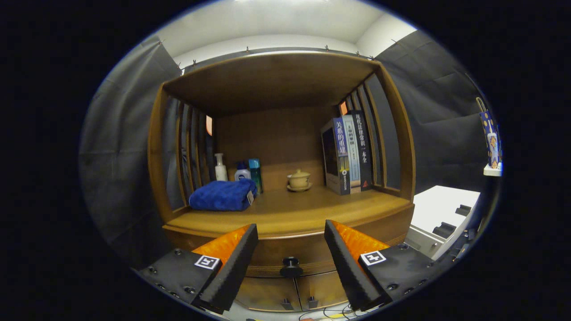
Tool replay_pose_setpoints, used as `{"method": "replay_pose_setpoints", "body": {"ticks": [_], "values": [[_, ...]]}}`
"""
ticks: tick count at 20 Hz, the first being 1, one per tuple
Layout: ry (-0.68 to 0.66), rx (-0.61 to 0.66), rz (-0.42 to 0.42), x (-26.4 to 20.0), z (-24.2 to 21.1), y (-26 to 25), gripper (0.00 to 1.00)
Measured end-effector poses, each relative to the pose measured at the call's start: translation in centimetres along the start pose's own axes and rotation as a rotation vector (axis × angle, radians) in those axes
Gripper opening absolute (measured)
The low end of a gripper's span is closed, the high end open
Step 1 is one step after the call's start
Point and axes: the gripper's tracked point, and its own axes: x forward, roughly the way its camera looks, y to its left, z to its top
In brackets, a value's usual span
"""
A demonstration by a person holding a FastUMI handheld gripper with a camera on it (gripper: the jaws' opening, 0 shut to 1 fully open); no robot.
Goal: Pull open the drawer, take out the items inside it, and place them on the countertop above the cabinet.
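Observation:
A wooden cabinet stands ahead of me, its drawer front (290, 254) pushed in flush under the countertop (294, 214). The drawer's dark round knob (291, 266) sits between my two fingers and a little beyond them. My gripper (291, 232) is open, with nothing between its fingers. The drawer's contents are hidden. Two small cupboard doors (296, 292) lie below the drawer.
On the countertop lie a folded blue towel (222, 195), several bottles (238, 171) behind it, a lidded teacup on a saucer (299, 180) and upright books (348, 154) at the right. A white unit (444, 209) stands right of the cabinet.

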Motion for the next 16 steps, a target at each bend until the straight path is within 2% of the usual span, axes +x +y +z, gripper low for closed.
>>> {"method": "replay_pose_setpoints", "body": {"ticks": [6,10,16], "values": [[0.129,-0.029,0.0,2.6,-6.6,-0.4,0.99],[0.174,-0.019,-0.003,3.3,-9.0,-0.7,0.9],[0.218,0.011,0.005,4.2,-10.9,-0.5,0.66]]}}
